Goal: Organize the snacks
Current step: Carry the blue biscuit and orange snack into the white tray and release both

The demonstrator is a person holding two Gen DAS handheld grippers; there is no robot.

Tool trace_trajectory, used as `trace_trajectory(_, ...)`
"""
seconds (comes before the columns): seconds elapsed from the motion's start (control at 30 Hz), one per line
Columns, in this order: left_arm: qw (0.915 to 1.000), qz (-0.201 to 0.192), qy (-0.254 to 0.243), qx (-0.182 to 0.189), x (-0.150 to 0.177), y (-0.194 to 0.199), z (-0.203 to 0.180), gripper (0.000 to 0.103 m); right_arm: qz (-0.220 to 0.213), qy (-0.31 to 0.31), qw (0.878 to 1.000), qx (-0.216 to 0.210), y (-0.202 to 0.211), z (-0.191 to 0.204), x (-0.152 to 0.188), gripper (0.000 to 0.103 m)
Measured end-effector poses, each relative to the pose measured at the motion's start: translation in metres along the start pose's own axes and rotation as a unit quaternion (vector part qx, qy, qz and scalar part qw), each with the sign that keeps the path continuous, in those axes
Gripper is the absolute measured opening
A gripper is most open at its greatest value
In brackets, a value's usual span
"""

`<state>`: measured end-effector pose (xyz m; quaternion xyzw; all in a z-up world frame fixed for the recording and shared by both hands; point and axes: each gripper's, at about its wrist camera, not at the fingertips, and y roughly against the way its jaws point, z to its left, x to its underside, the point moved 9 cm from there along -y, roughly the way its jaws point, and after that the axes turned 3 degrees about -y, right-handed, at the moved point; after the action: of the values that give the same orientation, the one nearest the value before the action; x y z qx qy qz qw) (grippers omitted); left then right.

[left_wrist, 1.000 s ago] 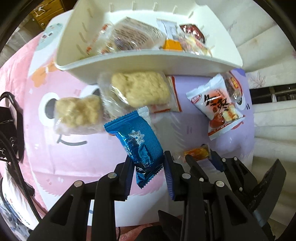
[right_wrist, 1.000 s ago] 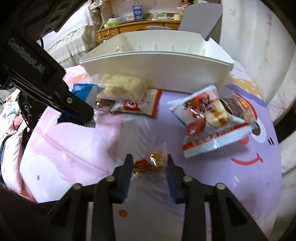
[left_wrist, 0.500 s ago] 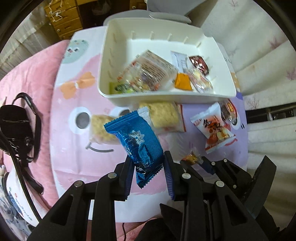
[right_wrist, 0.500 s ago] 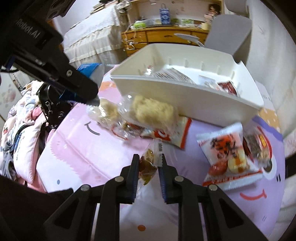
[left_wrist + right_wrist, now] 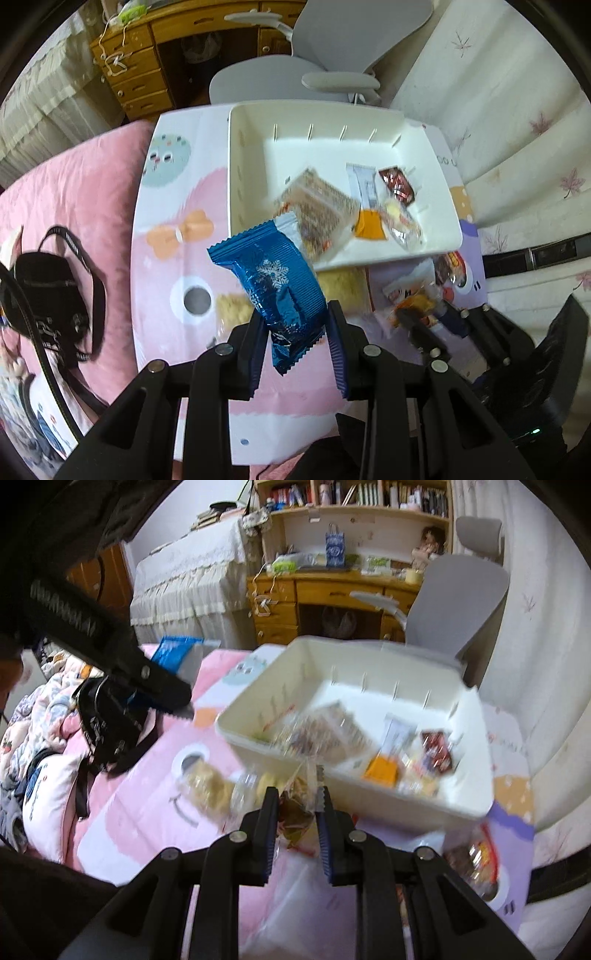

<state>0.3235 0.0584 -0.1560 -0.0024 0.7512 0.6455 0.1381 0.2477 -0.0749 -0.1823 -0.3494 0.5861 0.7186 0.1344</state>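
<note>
shiny blue foil, crinkly with a white snowflake printed on it, that's the wrapper the left gripper has pinched. its jaws press on the lower half of the pack from both sides, and the serrated bottom edge hangs just below the pads while the top half sticks up and forward, tilted left. it's held up in the air over the near left corner of the bin, not touching it.

the right gripper has its jaws squeezed on a small clear crinkly packet with something brown and orange inside, pretty blurry so can't say more. the packet sits right between the ribbed blue pads, with its sealed top poking up above them, just in front of the bin's near wall.

the bin is white plastic, rectangular with rounded corners and little slots along the walls. inside lie a clear bag of mixed bits, a white sachet, a dark red candy and an orange square.

on the soft pink cartoon cloth beside the bin sit pale crumbly rice cakes in clear wrap. a black bag lies off to the left.
</note>
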Motion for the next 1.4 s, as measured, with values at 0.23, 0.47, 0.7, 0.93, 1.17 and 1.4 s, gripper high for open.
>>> trace_trajectory(0.23,0.9993,-0.015,-0.032,0.014,-0.037,0.0,-0.001,0.029,-0.033,-0.003,0.999,0.034,0.002,-0.022,-0.047,0.02)
trace_trajectory(0.47,0.9979,-0.014,-0.052,0.035,-0.056,-0.02,-0.004,0.029,-0.03,-0.017,0.997,0.063,-0.012,-0.04,-0.059,0.02)
trace_trajectory(0.7,0.998,-0.013,-0.046,0.041,-0.066,-0.039,0.002,0.055,-0.017,-0.056,0.994,0.097,-0.024,-0.056,-0.056,0.027)
trace_trajectory(0.93,0.998,-0.013,-0.042,0.046,-0.063,-0.043,0.01,0.061,-0.004,-0.082,0.991,0.108,-0.023,-0.063,-0.049,0.038)
trace_trajectory(1.17,0.9977,-0.016,-0.05,0.043,-0.048,-0.039,0.011,0.061,0.008,-0.095,0.988,0.122,-0.013,-0.059,-0.034,0.038)
trace_trajectory(1.4,0.9953,-0.001,-0.074,0.063,-0.017,-0.043,0.003,0.061,0.019,-0.12,0.983,0.14,0.0,-0.053,-0.007,0.038)
